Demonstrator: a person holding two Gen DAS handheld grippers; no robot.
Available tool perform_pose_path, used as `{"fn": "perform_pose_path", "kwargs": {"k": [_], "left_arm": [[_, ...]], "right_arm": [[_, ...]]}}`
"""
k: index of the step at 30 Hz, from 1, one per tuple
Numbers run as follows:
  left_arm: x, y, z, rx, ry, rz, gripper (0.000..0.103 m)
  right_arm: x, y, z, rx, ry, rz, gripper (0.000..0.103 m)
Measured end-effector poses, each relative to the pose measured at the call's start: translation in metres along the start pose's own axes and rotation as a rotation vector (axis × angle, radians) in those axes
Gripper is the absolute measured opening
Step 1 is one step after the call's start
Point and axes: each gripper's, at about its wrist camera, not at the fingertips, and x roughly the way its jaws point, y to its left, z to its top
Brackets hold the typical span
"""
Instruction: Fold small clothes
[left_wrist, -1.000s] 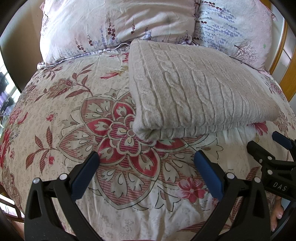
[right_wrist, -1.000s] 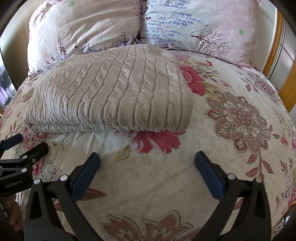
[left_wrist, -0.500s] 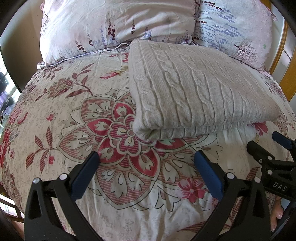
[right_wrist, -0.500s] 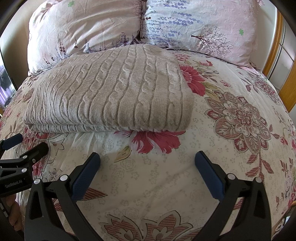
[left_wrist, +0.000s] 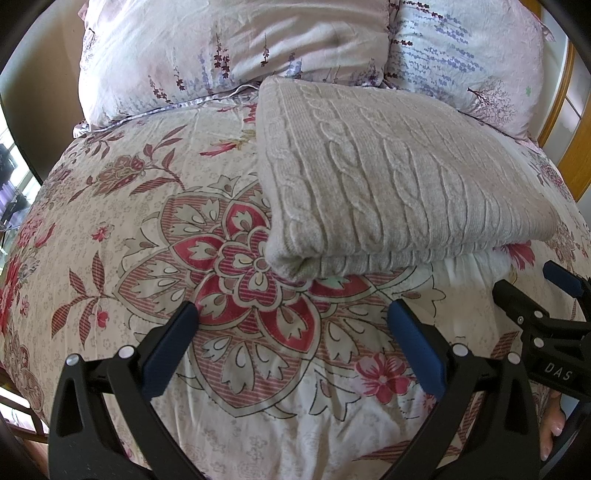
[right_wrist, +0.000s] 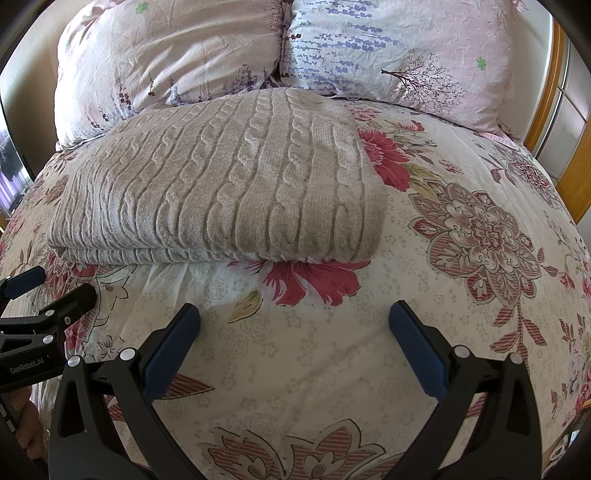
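Nothing has shifted since a second ago: both grippers hover, jaws wide and empty. Left gripper (left_wrist: 293, 334), right gripper (right_wrist: 294, 334). The folded sweater (right_wrist: 221, 184) lies on the duvet (right_wrist: 461, 295); its far edge meets the pillows (right_wrist: 388, 48), underside hidden.

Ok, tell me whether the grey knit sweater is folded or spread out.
Folded. The sweater lies as a compact rectangle on the floral duvet, with stacked layers showing along its near edge.
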Motion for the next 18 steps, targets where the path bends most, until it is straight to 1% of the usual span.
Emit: {"fn": "perform_pose_path", "kwargs": {"k": [18], "left_arm": [[-0.0003,0.0006,-0.0001,0.003,0.003,-0.002,0.101]], "right_arm": [[0.0000,-0.0008,0.0002,-0.002,0.000,0.002,0.102]]}}
